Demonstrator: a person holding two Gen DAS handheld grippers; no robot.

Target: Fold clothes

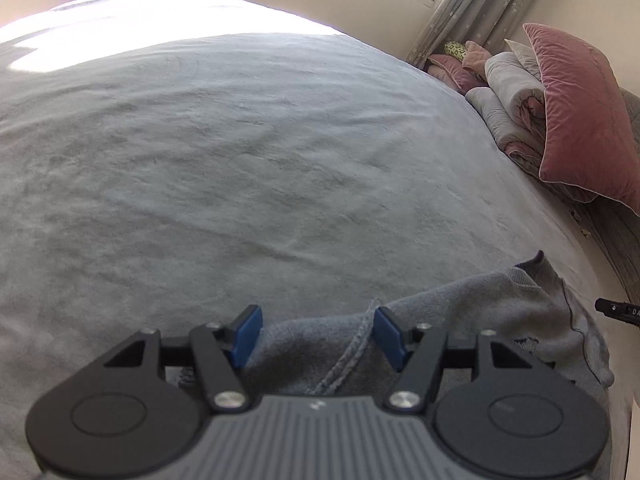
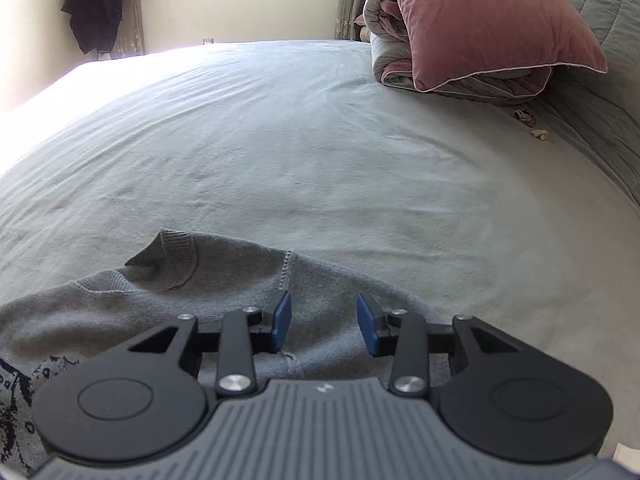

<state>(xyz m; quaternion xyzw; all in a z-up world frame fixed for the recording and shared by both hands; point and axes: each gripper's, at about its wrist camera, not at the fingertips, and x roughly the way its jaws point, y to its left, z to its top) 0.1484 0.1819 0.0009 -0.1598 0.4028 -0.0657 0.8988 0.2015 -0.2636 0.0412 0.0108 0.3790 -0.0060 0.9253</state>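
Observation:
A grey knit sweater point(image 2: 224, 280) lies on the bed's pale grey sheet point(image 2: 320, 152), its collar point(image 2: 168, 256) raised and a dark pattern at its lower left. It also shows in the left wrist view point(image 1: 460, 308). My left gripper point(image 1: 318, 330) is open, low over one shoulder of the sweater, with a seam running between its blue pads point(image 1: 248, 332). My right gripper point(image 2: 323, 322) is open over the other shoulder, its pads point(image 2: 282, 320) astride the shoulder seam. Neither holds cloth.
A pink velvet pillow point(image 2: 484, 20) leans on a rolled grey-pink quilt point(image 2: 388, 52) at the headboard side; both show in the left wrist view point(image 1: 580, 108). More cushions point(image 1: 456, 64) lie by the curtain. A dark garment point(image 2: 100, 4) hangs by the window. The right gripper's tip point(image 1: 616, 310) shows at the edge.

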